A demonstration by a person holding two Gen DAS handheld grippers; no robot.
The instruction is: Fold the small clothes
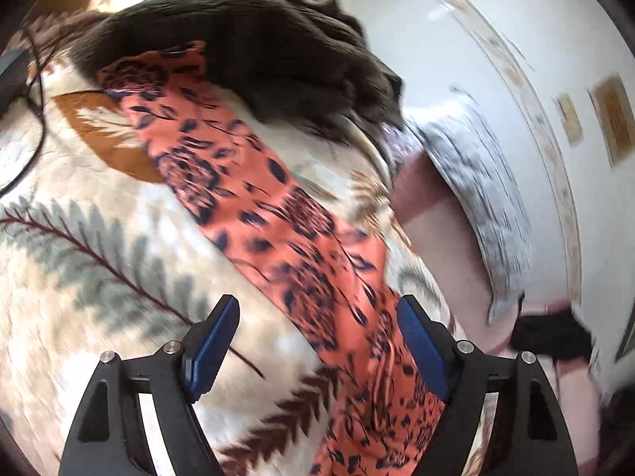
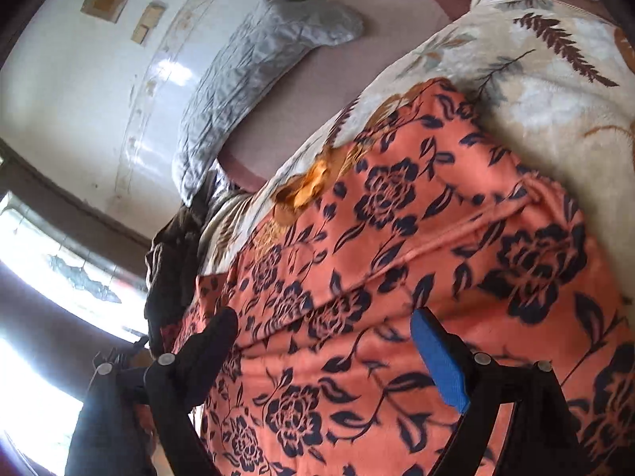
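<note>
An orange garment with dark navy flowers [image 1: 254, 198] lies flat on a leaf-patterned cream blanket [image 1: 79, 246]. In the left wrist view it runs as a long strip from top left to bottom right. My left gripper [image 1: 317, 341] is open just above it, right finger over the cloth, holding nothing. In the right wrist view the same garment [image 2: 416, 261] fills the frame, with a fold line across it. My right gripper [image 2: 323, 341] is open over it, holding nothing.
A pile of dark brown clothes [image 1: 270, 47] lies at the garment's far end; it also shows in the right wrist view [image 2: 170, 254]. A grey quilted pillow [image 2: 246, 79] lies on the pinkish sheet [image 2: 317, 91] by the white wall. A black cable [image 1: 35, 91] crosses the blanket at left.
</note>
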